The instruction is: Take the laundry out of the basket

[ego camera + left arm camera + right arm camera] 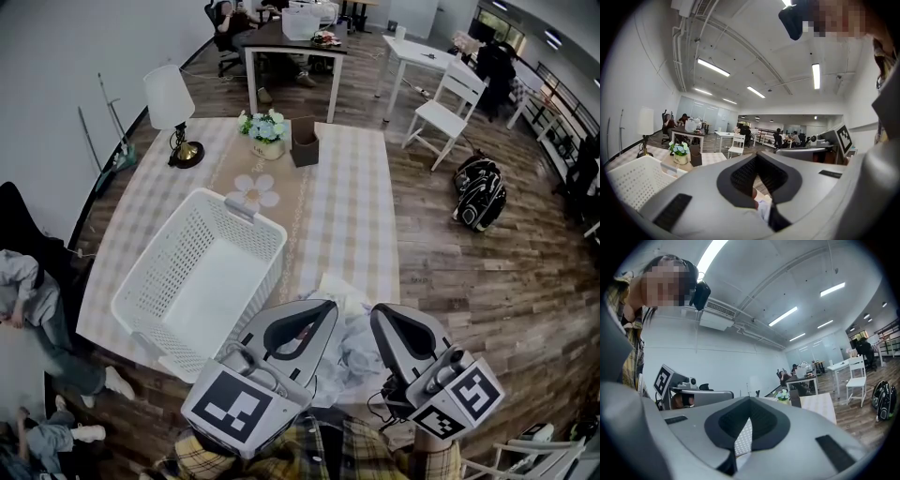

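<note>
A white lattice laundry basket (pixel 155 272) stood on the left half of the bench (pixel 347 206), which was covered with a checked cloth, and its bare white bottom showed. Behind it, at the far edge, were a table lamp (pixel 169 103), a pot of flowers (pixel 266 136) and a small brown box (pixel 304 142).

Near the front edge, just right of the basket, the left hand-held gripper (pixel 314 319) was held roughly level with its jaws together. In the left gripper view its tips (pixel 757 157) met, and a bit of pale cloth (pixel 764 208) showed low in the gap behind them; whether it was pinched could not be told.

The laundry (pixel 352 352), a crumpled white-grey heap, lay on the bench outside the basket, at the near edge between and under the two tools.

The right hand-held gripper (pixel 389 323) was just right of it, also closed. In its own view the jaws (pixel 750 401) were together, with the basket's lattice (pixel 743 439) seen through the slit.

Farther right, on the wooden floor, stood a white chair (pixel 450 103) and a dark backpack (pixel 480 192).
</note>
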A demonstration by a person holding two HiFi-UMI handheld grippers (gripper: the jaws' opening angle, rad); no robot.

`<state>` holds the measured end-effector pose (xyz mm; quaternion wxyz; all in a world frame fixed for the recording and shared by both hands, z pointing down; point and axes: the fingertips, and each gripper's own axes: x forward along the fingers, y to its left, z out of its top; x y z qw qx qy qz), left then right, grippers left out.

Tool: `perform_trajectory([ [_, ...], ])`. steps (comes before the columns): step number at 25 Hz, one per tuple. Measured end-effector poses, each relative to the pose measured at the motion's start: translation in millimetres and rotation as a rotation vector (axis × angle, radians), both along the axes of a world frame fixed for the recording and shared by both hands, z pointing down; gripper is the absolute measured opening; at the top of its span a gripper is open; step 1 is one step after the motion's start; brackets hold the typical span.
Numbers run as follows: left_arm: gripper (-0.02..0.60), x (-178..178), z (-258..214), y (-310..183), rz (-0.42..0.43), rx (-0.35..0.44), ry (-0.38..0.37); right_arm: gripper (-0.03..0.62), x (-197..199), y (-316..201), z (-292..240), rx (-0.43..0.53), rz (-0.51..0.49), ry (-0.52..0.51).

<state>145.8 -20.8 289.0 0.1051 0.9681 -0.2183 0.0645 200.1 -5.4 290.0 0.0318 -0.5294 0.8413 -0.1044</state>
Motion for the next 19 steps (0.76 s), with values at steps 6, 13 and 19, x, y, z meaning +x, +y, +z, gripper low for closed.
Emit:
perform_trajectory([
  [6, 0.031, 1, 2, 5, 0.013, 0.004, -0.014, -0.005, -5, 3, 4, -0.017, -0.018, -0.004],
  [13, 0.031, -1, 5, 7, 0.011, -0.002, -0.023, -0.005, -9, 5, 10, -0.034, -0.036, -0.008],
  [19, 0.031, -2, 8, 7, 0.005, 0.000, -0.027, -0.005, -16, 5, 15, -0.044, -0.054, -0.009],
])
